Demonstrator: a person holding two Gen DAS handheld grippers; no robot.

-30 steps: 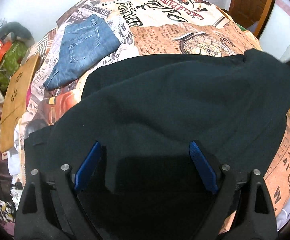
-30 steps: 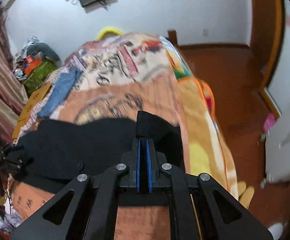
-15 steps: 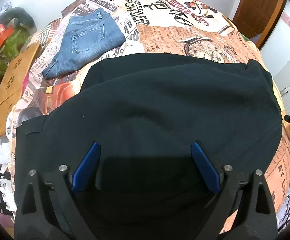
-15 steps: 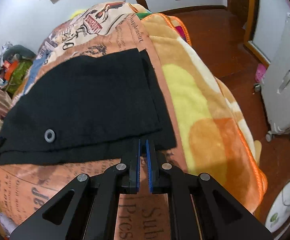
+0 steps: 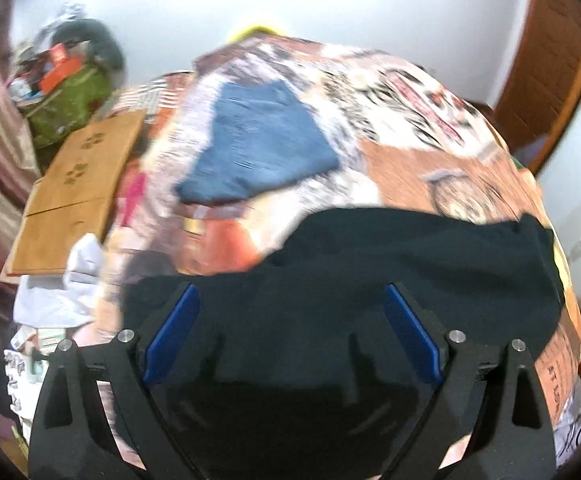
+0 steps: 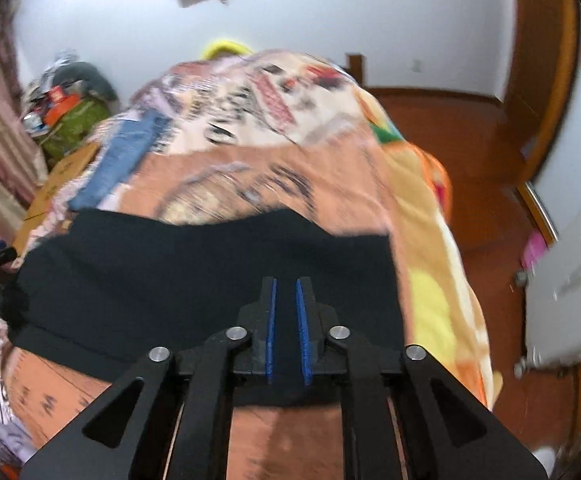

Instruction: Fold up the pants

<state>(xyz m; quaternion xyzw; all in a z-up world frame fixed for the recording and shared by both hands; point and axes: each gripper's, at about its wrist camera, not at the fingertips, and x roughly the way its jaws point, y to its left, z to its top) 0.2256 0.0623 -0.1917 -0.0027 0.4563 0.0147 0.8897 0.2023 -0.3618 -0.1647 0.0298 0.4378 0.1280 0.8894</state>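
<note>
Black pants (image 5: 370, 280) are lying folded across the bed (image 5: 410, 160). We are holding the left tongs (image 5: 290, 332) spread wide above them; the right tongs (image 6: 286, 320) are parted narrowly, pinching nothing. Blue jeans (image 5: 258, 148) are lying beyond.

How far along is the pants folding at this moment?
Done: the black pants lie doubled over on the bedspread, beside already folded jeans. In hand: nothing; left gripper wide open, right gripper slightly apart, gripping nothing. Left: probably another fold.
</note>
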